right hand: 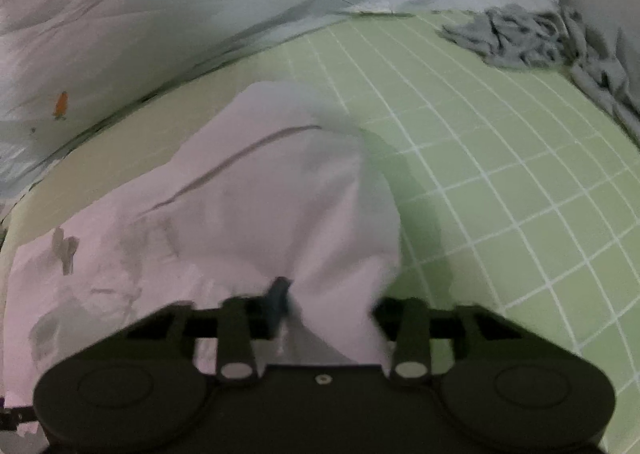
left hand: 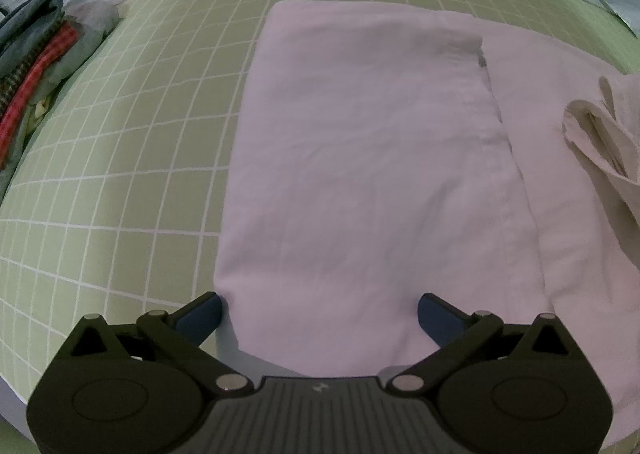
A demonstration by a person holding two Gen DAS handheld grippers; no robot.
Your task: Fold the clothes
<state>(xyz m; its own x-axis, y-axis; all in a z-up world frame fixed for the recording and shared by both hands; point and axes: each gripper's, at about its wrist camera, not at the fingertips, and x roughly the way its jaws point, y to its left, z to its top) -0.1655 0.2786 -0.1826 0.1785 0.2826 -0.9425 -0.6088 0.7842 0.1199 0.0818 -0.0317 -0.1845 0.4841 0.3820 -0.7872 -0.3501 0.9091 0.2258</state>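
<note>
A green mat (left hand: 120,157) ruled in white squares covers the worktop and fills most of both views, with pale bedding or sheeting (right hand: 200,5) rising behind it along the top of each frame. On the mat lies the pale pink garment (left hand: 352,157), taking up the centre and right of the left wrist view; one long panel is already folded over, its seam running down the right-centre of that frame. At the right edge of that view a bunched part of the cloth stands lifted.

A crumpled grey cloth (right hand: 532,37) sits in the upper right of the right wrist view, well apart from the work, and a heap of dark and red-striped clothing (left hand: 36,65) lies at the far left of the left wrist view.

The left claw (left hand: 320,308) is spread wide at the garment's near edge, gripping nothing. The right claw (right hand: 286,300) is clenched on a gathered pinch of the pink fabric, which drapes over it; that view is blurred.

The risk I see: with nothing pinning the near edge, a pull from the right could drag the folded panel askew, or the small pinch could slip and drop the fold crooked.
</note>
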